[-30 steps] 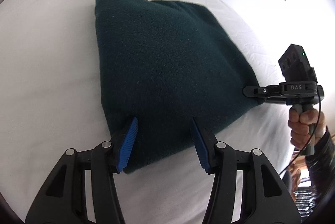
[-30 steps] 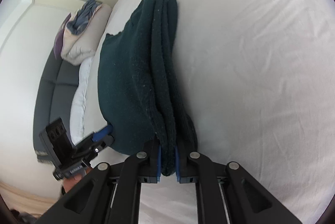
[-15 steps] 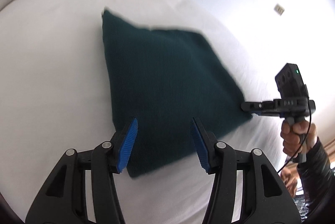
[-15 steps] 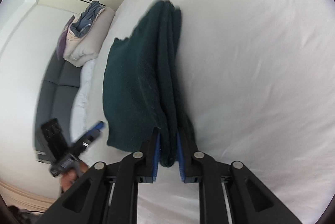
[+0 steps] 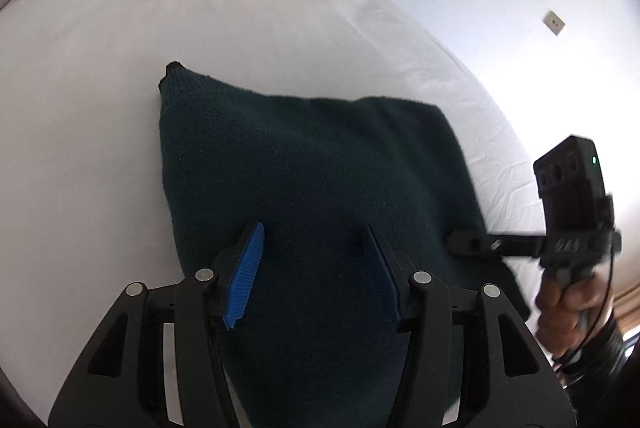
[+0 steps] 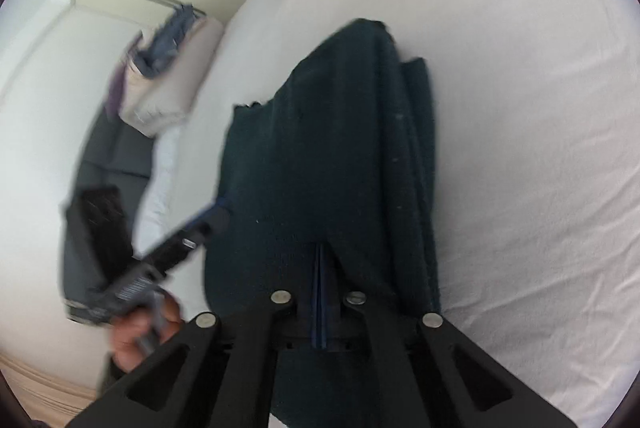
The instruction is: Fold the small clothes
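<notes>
On the white bed [image 5: 100,76], folded dark green cloth [image 5: 304,164] beneath both tools, left gripper [image 5: 316,268] half spread over its near edge, nothing pinched, right gripper [image 6: 320,292] pressed together, pads meeting, cloth beside it.

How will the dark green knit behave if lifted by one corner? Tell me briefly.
Probably floppy: the dark green knit lies in soft stacked folds, so it would likely sag and unfold. Its thick, fuzzy weave suggests it would grip rather than slip on the white sheet. Likely light, and not fragile.
</notes>
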